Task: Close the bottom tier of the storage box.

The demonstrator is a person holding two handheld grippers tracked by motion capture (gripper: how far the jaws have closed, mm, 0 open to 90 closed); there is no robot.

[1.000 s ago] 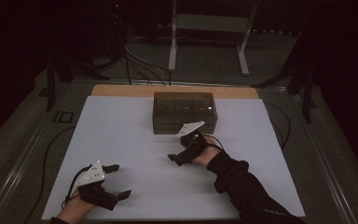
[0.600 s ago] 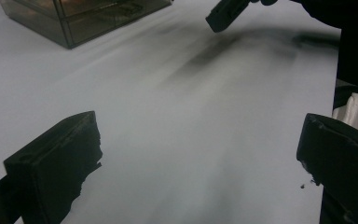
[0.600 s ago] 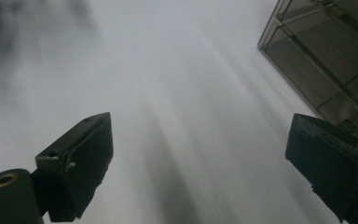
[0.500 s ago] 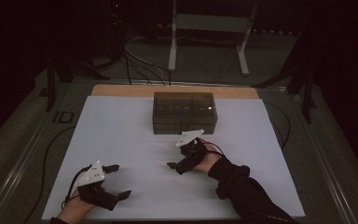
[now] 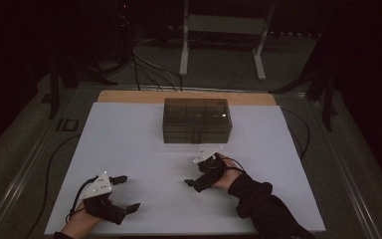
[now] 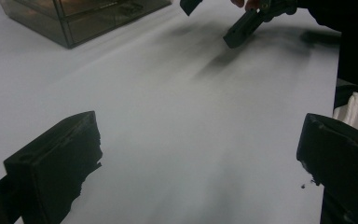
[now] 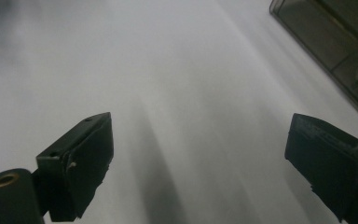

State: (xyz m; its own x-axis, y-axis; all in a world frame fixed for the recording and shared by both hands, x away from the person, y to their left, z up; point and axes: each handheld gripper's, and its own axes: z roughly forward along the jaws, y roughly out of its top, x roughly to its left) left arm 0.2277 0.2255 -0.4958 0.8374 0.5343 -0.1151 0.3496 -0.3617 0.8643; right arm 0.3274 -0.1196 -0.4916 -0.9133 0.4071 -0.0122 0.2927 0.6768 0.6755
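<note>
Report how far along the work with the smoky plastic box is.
Nothing looks done: the smoky plastic box sits shut and untouched on the white table. In hand: the right hand-held gripper hovers open just in front of it, holding nothing. The left hand-held gripper waits open near the table's front edge. Reaching and handling the box is all left.

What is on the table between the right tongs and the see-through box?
Nothing: the high view shows bare white table between the right tongs and the box.

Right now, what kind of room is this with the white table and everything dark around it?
Probably a lab or recording room, not a home. A person holds a left gripper and right gripper over a white table, cables trail across the dark floor, and a metal stand sits behind.
</note>
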